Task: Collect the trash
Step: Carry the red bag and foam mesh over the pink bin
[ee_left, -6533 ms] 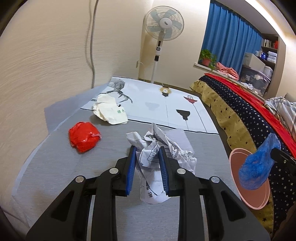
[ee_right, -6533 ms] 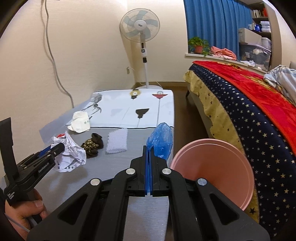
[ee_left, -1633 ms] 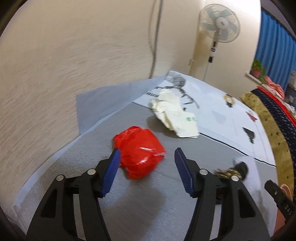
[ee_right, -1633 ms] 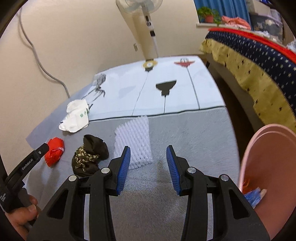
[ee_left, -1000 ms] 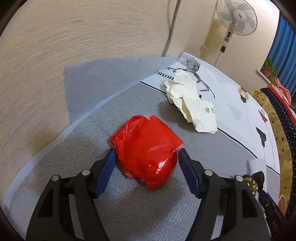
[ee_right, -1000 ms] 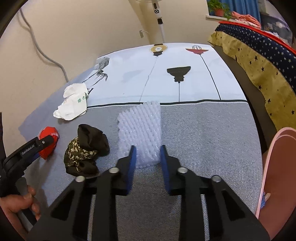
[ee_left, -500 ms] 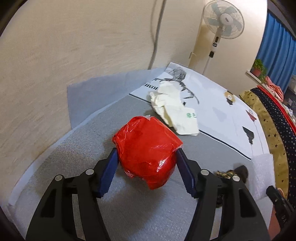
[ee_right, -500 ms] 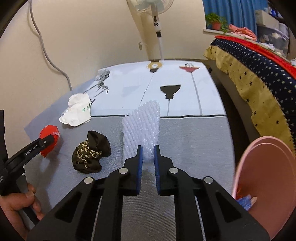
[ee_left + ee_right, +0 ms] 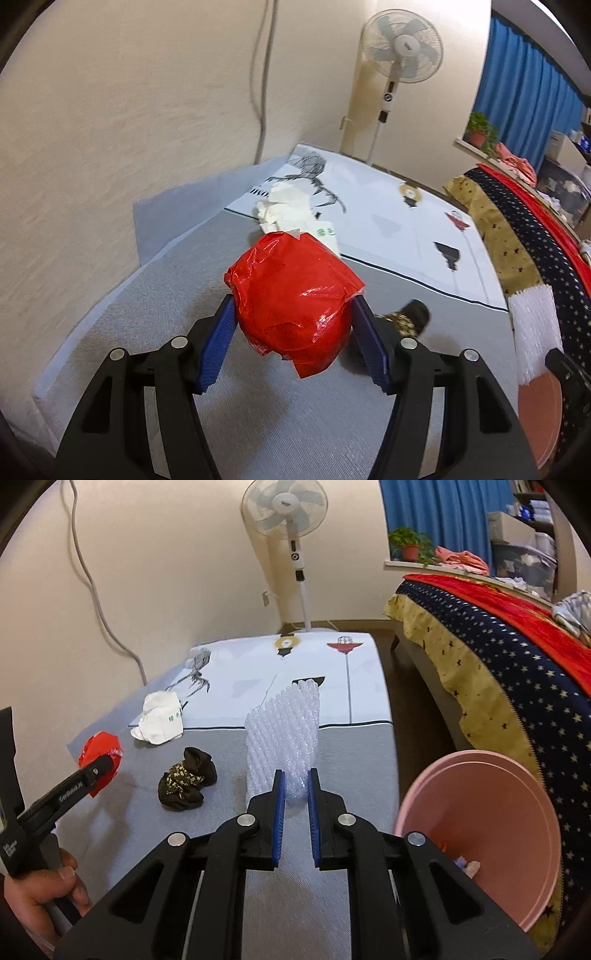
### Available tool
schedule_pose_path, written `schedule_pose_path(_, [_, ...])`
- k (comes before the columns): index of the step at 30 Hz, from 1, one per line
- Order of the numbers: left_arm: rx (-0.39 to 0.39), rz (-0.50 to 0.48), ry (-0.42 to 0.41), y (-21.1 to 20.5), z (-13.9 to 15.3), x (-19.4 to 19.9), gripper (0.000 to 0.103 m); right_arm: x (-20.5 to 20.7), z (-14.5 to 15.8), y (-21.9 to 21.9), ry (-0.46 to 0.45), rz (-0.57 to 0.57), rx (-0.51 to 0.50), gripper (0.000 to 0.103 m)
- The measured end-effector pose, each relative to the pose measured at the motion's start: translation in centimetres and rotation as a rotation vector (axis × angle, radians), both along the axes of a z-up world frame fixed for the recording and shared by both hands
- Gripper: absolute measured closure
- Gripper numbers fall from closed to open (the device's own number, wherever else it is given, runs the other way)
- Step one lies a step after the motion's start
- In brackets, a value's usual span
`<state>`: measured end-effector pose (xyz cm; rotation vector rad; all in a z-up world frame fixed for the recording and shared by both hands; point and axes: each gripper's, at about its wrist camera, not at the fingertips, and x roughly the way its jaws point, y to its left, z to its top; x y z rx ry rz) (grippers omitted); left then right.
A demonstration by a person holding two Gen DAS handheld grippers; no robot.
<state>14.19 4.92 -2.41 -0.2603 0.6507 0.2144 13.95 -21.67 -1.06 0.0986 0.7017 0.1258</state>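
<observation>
Both loads clear of the grey mat [image 9: 351, 760]. Left gripper [image 9: 293, 334] clamped wide on red plastic wad [image 9: 291, 295]; blue pads [image 9: 218, 343] pressed into its flanks. Right gripper [image 9: 294, 806] pinched narrow on white bubble-wrap sheet [image 9: 286, 734], sheet standing up from the jaws, long axis running toward 12 o'clock in the right wrist view.

Pink bin [image 9: 491, 834] at 3 o'clock of the right gripper, just beside it, mouth tipped toward the camera, scraps visible inside. From the left gripper, same bin [image 9: 541, 410] low at 4 o'clock, well apart, across the mat. Judged: right hand nearer, likely first to drop.

Left on mat: dark patterned wad [image 9: 186, 784], white crumpled paper [image 9: 160, 720].
</observation>
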Motion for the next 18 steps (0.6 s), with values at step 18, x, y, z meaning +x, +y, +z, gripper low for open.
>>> schedule_pose_path(18, [0.023,-0.173,-0.085,-4.6,2.8,-3.7,0.042,-5.9,4.6,-3.6,-0.093,-0.093,-0.046,0.090])
